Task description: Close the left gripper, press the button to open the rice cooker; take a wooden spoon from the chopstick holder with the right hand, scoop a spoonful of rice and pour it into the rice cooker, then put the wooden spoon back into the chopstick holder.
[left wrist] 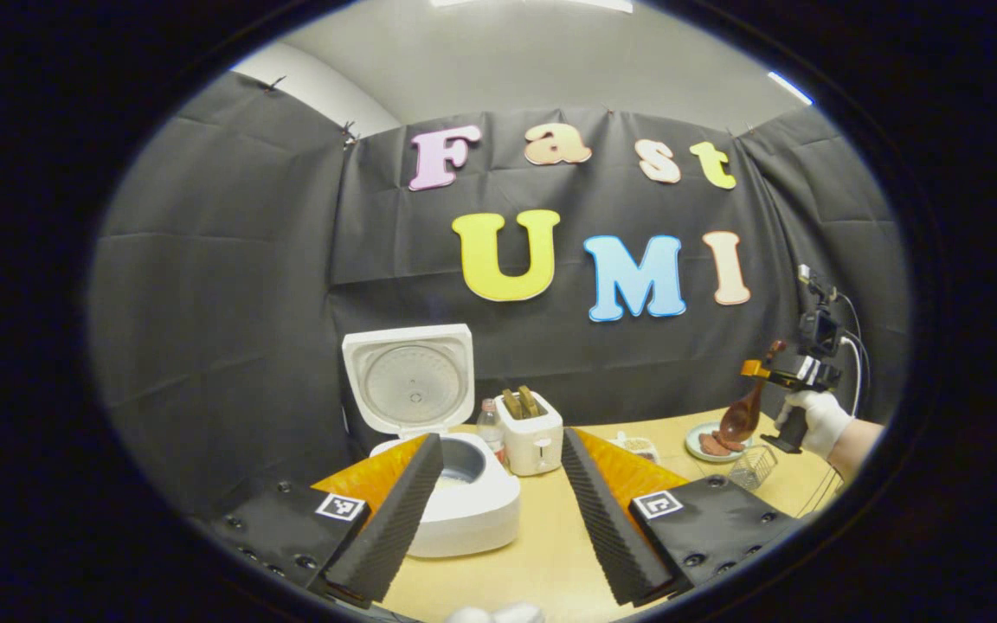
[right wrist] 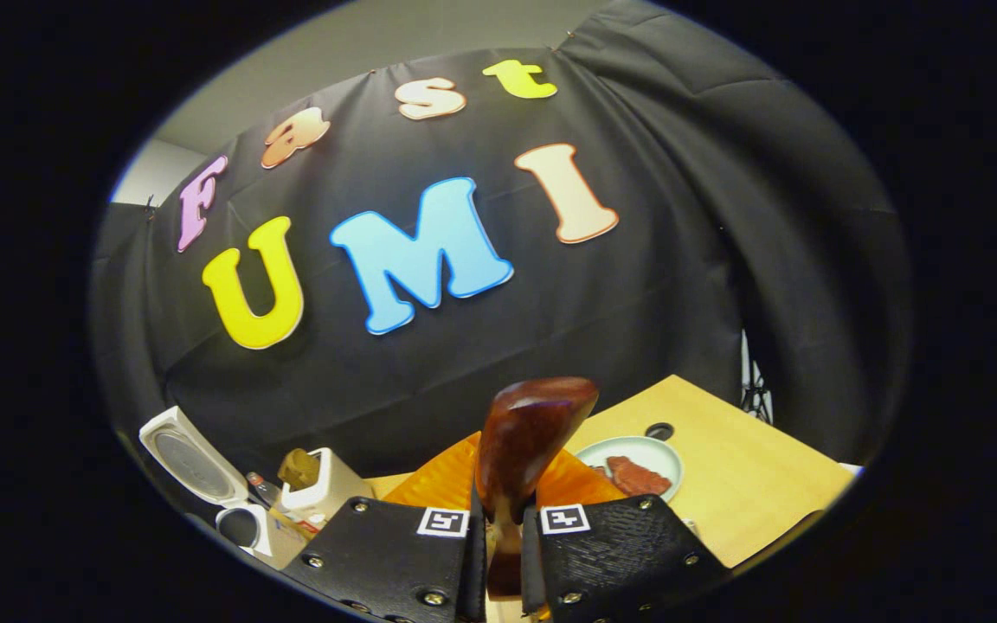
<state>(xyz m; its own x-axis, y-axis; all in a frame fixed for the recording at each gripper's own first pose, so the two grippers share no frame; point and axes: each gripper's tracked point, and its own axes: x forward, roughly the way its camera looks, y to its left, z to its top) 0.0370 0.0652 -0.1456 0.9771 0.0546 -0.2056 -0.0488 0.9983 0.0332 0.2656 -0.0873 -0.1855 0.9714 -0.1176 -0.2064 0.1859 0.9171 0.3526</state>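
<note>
Spoon in R fingers, above table edge

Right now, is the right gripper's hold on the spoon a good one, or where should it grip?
Probably fine. The right gripper clamps the spoon on its slim handle, and the bowl juts out beyond the fingers. In the left gripper view the spoon hangs bowl-down. Keep gripping the handle across its narrow sides, away from the bowl.

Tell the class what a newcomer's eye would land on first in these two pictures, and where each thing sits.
The wooden spoon stands out first, clamped between the right gripper fingers and raised above the plate of food. Next comes the white rice cooker at the table's left end, lid swung up, with the open left gripper just before it. A toaster stands beside the cooker.
</note>
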